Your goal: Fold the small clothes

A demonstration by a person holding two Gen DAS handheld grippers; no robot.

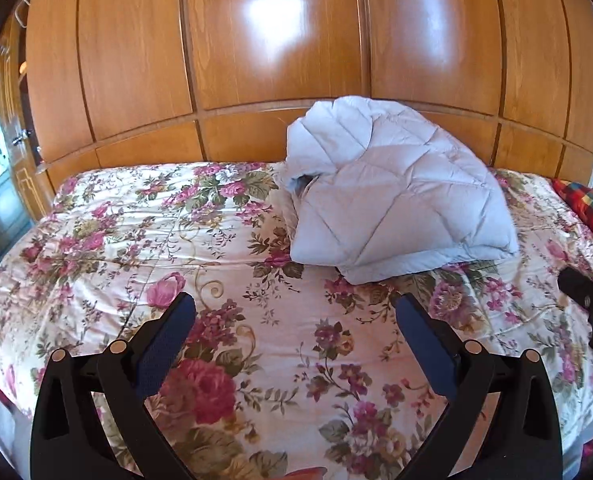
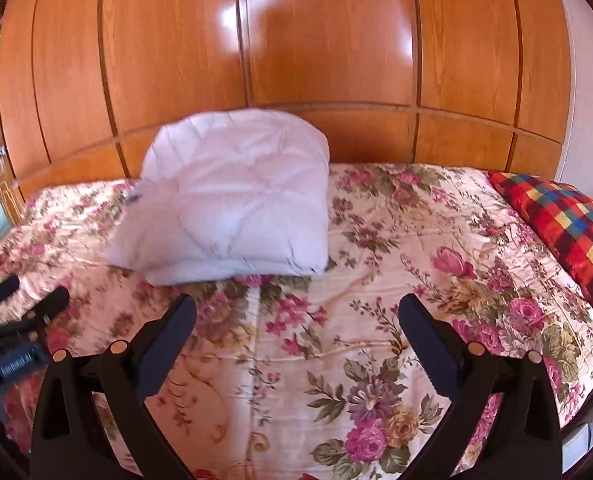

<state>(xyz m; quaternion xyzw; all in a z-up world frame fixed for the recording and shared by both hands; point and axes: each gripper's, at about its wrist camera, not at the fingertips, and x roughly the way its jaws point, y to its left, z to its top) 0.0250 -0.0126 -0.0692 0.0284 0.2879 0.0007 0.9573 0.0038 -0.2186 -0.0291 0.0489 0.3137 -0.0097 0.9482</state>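
Pale quilted padded garment (image 1: 396, 200) heaped toward bed's (image 1: 96, 240) far edge, ahead of both tongs. Left tongs (image 1: 296, 316) and right tongs (image 2: 296, 316) released, empty. Garment's long axis crosswise; neither clearly nearer.

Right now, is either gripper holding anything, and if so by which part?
Nothing is held. The left gripper and right gripper both hover with jaws open over the floral bedspread, short of the white quilted garment.

Bright daylight, wardrobe (image 1: 272, 36) glare, fisheye bulge
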